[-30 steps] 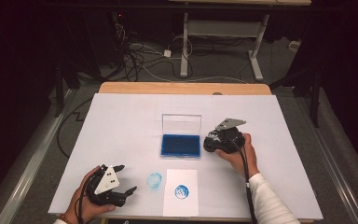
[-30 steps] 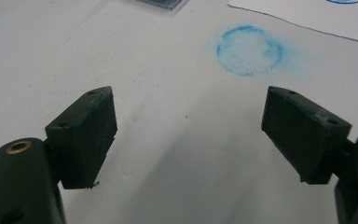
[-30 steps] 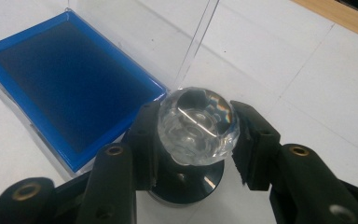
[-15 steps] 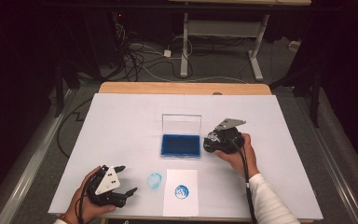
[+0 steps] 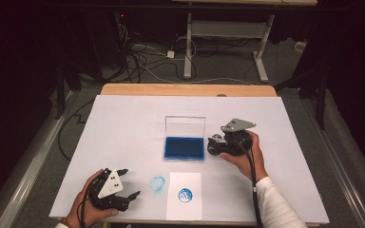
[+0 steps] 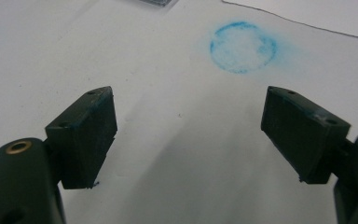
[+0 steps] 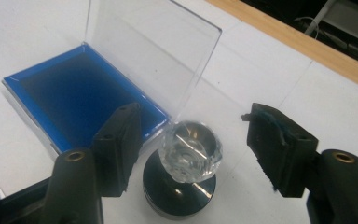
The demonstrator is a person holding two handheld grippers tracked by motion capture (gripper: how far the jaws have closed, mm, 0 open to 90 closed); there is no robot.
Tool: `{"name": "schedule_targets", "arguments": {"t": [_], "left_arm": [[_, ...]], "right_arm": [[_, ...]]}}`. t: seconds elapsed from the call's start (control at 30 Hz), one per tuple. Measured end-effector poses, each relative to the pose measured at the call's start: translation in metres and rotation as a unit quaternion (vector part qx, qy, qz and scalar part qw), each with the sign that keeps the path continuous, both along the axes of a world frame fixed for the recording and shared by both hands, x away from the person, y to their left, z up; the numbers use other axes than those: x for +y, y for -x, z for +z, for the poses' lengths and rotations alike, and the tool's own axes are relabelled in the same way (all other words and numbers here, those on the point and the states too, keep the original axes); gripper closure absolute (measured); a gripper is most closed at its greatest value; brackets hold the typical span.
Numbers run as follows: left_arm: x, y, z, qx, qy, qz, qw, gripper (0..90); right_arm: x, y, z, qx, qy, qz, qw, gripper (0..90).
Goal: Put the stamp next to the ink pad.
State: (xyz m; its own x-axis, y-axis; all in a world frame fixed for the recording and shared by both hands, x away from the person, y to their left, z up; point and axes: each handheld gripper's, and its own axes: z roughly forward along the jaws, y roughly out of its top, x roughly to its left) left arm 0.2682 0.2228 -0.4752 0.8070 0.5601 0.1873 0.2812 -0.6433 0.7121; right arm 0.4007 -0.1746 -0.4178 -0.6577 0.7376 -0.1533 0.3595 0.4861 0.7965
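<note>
A blue ink pad (image 5: 184,147) lies mid-table in a clear case with its lid standing open. In the right gripper view the pad (image 7: 81,95) is just left of a black stamp with a crystal knob (image 7: 189,156), which stands upright on the table. My right gripper (image 7: 193,114) straddles that knob; its jaws have just been opening and the pads stand clear of it. From above, the right gripper (image 5: 212,145) sits at the pad's right edge. My left gripper (image 5: 129,184) rests open near the front left, empty, facing a blue ring print (image 6: 243,46) from the left gripper (image 6: 189,93).
A white card (image 5: 185,194) with a round blue print lies at the front edge, right of the ring print (image 5: 157,184). A wooden strip (image 5: 187,89) borders the far side of the white table cover. Cables and desk legs lie on the floor beyond.
</note>
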Motion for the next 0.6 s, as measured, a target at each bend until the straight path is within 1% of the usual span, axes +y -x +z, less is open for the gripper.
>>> {"name": "schedule_targets", "arguments": {"t": [0.1,0.17,0.23,0.37,0.5,0.6], "left_arm": [[0.000,0.000,0.000,0.002,0.001,0.000,1.0000,17.9],[0.000,0.000,0.000,0.003,0.001,-0.001,1.0000,17.9],[0.000,0.000,0.000,0.003,0.001,-0.001,1.0000,17.9],[0.000,0.000,0.000,0.002,0.001,0.000,1.0000,17.9],[0.000,0.000,0.000,0.003,0.001,0.000,1.0000,17.9],[0.000,0.000,0.000,0.003,0.001,0.001,1.0000,17.9]], "right_arm": [[0.000,0.002,0.003,-0.011,-0.009,0.005,0.9999,28.6],[0.000,0.004,0.005,-0.022,-0.008,-0.005,0.9997,25.4],[0.000,0.005,0.007,-0.029,-0.010,-0.004,0.9995,22.7],[-0.001,0.008,0.010,-0.040,-0.030,-0.002,0.9987,18.7],[-0.001,0.013,0.015,-0.054,-0.029,0.003,0.9981,17.8],[-0.001,0.017,0.017,-0.057,-0.030,0.004,0.9979,18.2]]}}
